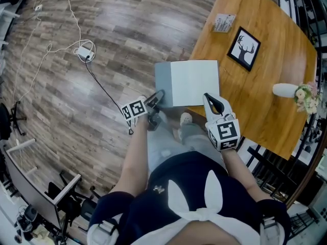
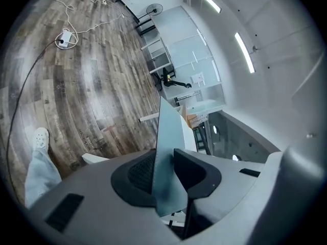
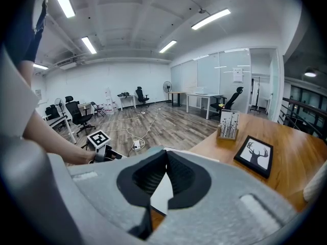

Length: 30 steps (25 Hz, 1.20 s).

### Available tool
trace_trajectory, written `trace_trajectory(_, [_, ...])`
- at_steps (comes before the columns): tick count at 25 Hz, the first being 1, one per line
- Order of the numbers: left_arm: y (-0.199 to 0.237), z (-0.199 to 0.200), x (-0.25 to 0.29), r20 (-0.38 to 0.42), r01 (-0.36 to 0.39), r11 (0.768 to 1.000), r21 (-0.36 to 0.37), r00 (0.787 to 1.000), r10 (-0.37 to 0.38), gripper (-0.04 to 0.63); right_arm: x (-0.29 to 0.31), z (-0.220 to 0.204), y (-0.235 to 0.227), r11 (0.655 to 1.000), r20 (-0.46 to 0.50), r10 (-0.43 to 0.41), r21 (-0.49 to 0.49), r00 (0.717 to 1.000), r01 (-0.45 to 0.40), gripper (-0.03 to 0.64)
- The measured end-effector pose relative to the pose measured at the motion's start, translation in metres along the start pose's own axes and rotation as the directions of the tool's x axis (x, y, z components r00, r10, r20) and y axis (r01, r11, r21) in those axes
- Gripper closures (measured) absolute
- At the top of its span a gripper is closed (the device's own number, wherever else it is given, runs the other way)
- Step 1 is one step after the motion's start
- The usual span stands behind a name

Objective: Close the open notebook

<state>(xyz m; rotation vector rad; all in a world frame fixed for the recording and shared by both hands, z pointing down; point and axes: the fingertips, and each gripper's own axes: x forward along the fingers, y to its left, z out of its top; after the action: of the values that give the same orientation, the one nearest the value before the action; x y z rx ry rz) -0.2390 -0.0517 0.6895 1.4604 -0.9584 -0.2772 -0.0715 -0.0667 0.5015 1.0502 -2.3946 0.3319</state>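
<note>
The open rectangular white-paged notebook (image 1: 194, 82) is lying across the brown wooden table's (image 1: 265, 86) near left corner, where the left tool (image 1: 157, 98) is clamping its thin grey cover (image 2: 166, 152) and the right tool (image 1: 208, 99) is hovering clenched, grasping nothing.

Looks down on an open notebook (image 1: 194, 81) at the near corner of a wooden table (image 1: 265, 111), white page up, grey cover (image 1: 162, 81) jutting left past the edge. Finds the left gripper (image 1: 157, 99) at that cover's near corner, the right gripper (image 1: 208, 98) over the page's near right corner. Takes in a framed deer picture (image 1: 243, 48) and a white vase (image 1: 285, 90) farther back.
</note>
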Motion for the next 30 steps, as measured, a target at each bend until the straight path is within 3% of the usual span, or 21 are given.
trace_trajectory(14, [-0.022,0.01,-0.011,0.111,0.08,0.997,-0.01,0.991,-0.079,0.549,-0.004,-0.005,-0.007,1.0,0.0,-0.002,0.01,1.0,0.002,0.618])
trace_trajectory(30, [-0.059,0.024,-0.018,0.105,0.07,0.989,0.132,0.991,-0.084,0.563,-0.021,-0.007,-0.016,0.999,0.042,-0.02,0.039,0.999,0.019,0.618])
